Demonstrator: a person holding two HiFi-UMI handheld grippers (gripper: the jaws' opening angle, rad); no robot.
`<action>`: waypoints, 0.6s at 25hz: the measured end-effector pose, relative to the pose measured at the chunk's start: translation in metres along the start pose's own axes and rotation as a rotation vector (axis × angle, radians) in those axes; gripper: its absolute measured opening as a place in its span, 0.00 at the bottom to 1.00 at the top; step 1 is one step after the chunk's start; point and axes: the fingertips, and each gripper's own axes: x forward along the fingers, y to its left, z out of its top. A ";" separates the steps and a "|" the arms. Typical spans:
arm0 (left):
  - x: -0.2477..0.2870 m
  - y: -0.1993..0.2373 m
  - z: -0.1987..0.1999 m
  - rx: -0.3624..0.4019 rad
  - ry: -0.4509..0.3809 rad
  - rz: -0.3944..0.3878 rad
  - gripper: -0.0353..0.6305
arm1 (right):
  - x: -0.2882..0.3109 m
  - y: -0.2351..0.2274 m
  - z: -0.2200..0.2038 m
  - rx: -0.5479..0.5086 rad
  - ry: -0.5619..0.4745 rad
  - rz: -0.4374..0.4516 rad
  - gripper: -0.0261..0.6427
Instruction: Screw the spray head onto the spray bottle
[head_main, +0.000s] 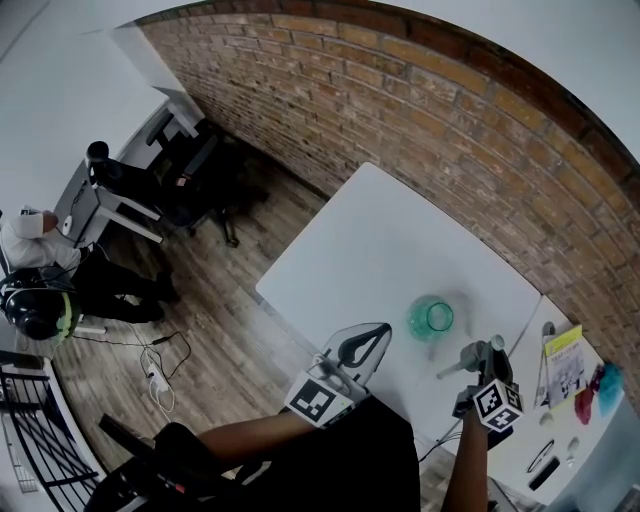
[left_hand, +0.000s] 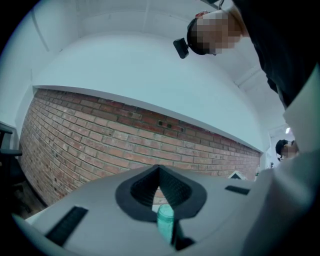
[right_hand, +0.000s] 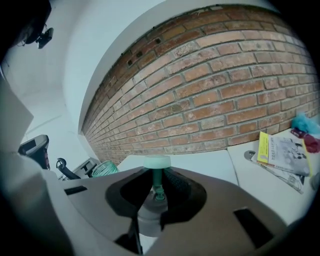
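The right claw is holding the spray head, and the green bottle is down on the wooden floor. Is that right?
Almost. The right claw does hold the spray head, but the green bottle is not on the floor. It stands on the white table, close in front of the claws. The head view shows this best.

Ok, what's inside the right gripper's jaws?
The right gripper is shut on the spray head: teal stem between the pads, teal top above, grey collar below. The jaws cover the collar's underside; the head view shows the tube sticking out.
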 end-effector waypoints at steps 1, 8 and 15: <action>-0.001 0.001 0.000 0.005 -0.003 0.001 0.05 | -0.001 0.001 0.000 -0.006 -0.003 0.000 0.14; -0.007 0.002 -0.002 0.029 -0.020 -0.011 0.05 | -0.011 0.021 0.016 -0.080 -0.040 0.005 0.14; -0.007 0.001 -0.003 0.014 -0.014 -0.034 0.05 | -0.017 0.040 0.030 -0.163 -0.081 -0.006 0.14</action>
